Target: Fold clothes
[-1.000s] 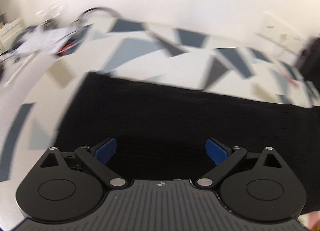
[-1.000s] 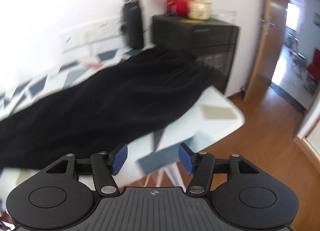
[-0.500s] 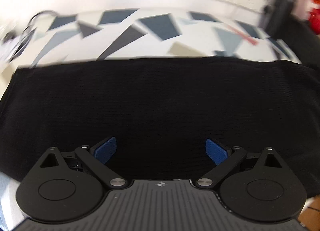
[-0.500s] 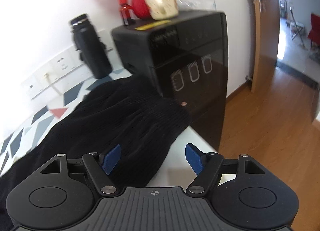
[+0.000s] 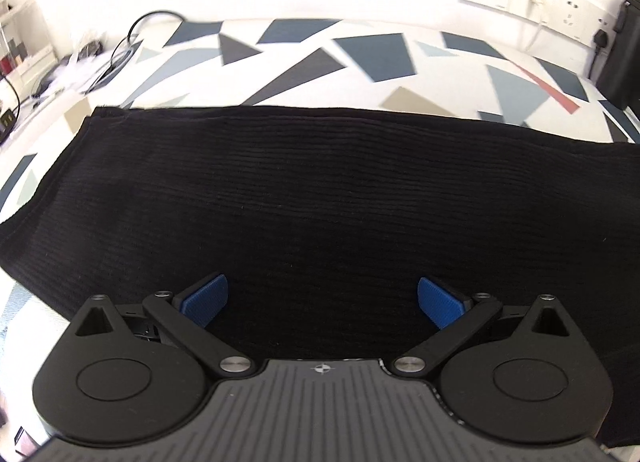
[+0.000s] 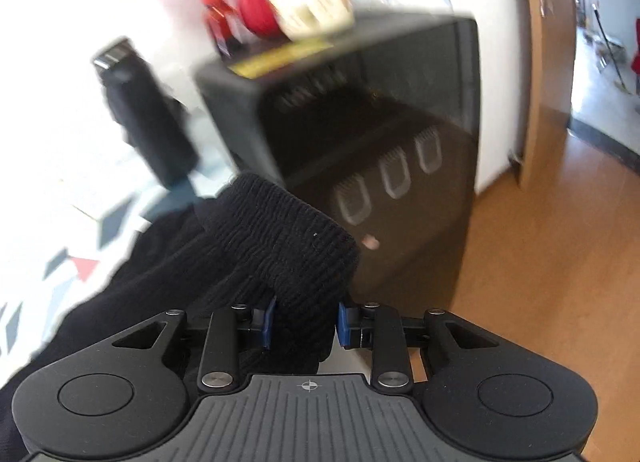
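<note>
Black ribbed knit, a long garment (image 5: 320,198), lies flat across the surface (image 5: 304,58), which has a white cover with blue and grey shapes. It takes up most of the left wrist view, and one end reaches the far right edge of the surface.

That end is the biggest worry. The right gripper (image 6: 303,324) has just been closing, and now its blue pads (image 6: 267,321) are clamped on a thick bunch of the knit at that end (image 6: 280,238). The bunch looks lumpy, so the gripper may be holding more than one layer, or only a small bit. If the hold is small, the knit could slip out when it gets lifted, and the end could drop off the edge toward the wooden floor (image 6: 560,262).

Next is the big black cabinet (image 6: 360,122) just beside that end. A red vase (image 6: 260,6) and a pale cup (image 6: 316,2) sit on top, and a black bottle (image 6: 144,118) stands near it. A wide swing of the gripper could bump one of them.

The left gripper (image 5: 320,302) is a smaller worry. Its pads (image 5: 204,298) stand far apart over the near part of the knit, holding nothing. If only one end gets pulled, the long garment could drag and bunch up, and the fold would come out crooked.

The view on the right is blurry, so I cannot tell how many layers are caught.
</note>
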Demonstrator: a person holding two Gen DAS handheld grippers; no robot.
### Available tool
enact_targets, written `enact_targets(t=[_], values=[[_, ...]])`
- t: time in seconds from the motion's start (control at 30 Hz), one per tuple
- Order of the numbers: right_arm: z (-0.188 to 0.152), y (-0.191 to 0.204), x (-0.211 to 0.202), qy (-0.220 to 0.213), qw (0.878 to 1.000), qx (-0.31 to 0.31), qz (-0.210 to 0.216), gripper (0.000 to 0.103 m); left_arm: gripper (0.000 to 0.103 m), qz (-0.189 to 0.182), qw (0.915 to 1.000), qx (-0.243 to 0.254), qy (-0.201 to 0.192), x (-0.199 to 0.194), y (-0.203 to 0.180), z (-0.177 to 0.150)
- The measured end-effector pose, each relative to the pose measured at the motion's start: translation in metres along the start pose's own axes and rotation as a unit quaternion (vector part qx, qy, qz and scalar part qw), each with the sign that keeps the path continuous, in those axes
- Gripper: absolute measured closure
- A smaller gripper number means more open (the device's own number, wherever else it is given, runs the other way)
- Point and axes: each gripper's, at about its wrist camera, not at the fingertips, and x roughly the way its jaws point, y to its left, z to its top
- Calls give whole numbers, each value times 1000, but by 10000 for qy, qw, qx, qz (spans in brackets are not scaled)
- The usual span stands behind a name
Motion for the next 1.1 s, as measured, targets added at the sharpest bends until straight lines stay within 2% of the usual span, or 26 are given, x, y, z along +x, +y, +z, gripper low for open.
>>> enact_targets(t=[0.03,0.07,0.1,0.17,0.2,0.27,0.33,0.43,0.47,0.5,0.57,0.63,0.7,0.83,0.9,1.0,1.03,1.07,1.1], values=[[-2,-4,12,245,9996,-96,-77,75,0,31,10000,-49,-12,0,-2,0],[-3,-7,24,497,9984,-203,-155,65,0,53,9999,-111,-13,0,-2,0],[-4,-9,22,452,9984,-286,-161,61,0,76,9998,-172,-13,0,-3,0],[-2,-10,12,446,9964,-601,-396,31,0,77,9998,-180,-49,-1,-3,-2],[0,-10,2,397,9957,-744,-386,28,0,73,9998,-184,-72,-1,-3,-2],[-1,-4,-22,169,9926,-1147,-372,30,0,93,9996,-222,-128,-1,-4,-4],[0,9,-44,-195,9835,-1708,-558,30,0,122,9994,-264,-182,-1,-5,-5],[6,37,-63,-560,9692,-2374,-332,29,0,164,9991,-319,-233,-2,-6,-7],[11,52,-61,-563,9642,-2588,-141,29,0,171,9990,-328,-231,-2,-6,-6],[20,63,-56,-493,9586,-2801,126,29,0,175,9990,-333,-226,-2,-6,-6],[15,97,-44,-299,9464,-3162,591,29,0,172,9990,-333,-223,-2,-6,-6],[7,127,-26,-186,9306,-3556,841,29,0,171,9990,-336,-232,-2,-6,-7],[4,152,0,-136,9194,-3830,883,29,0,186,9989,-362,-214,-2,-6,-6],[7,181,53,402,9203,-3761,996,29,0,269,9987,-427,-68,-3,-8,-3],[-3,189,65,592,9063,-4083,915,27,0,341,9988,-340,-42,-6,-12,-4],[-19,194,67,489,8773,-4694,877,41,0,414,9989,-225,-33,-10,-16,-7],[-18,193,64,448,8764,-4707,913,57,0,381,9989,-256,-36,-10,-14,-9],[-15,191,61,400,8806,-4629,937,74,0,347,9990,-288,-39,-10,-12,-10],[-11,189,57,352,8849,-4544,959,82,0,324,9988,-362,-39,-11,-9,-10]])
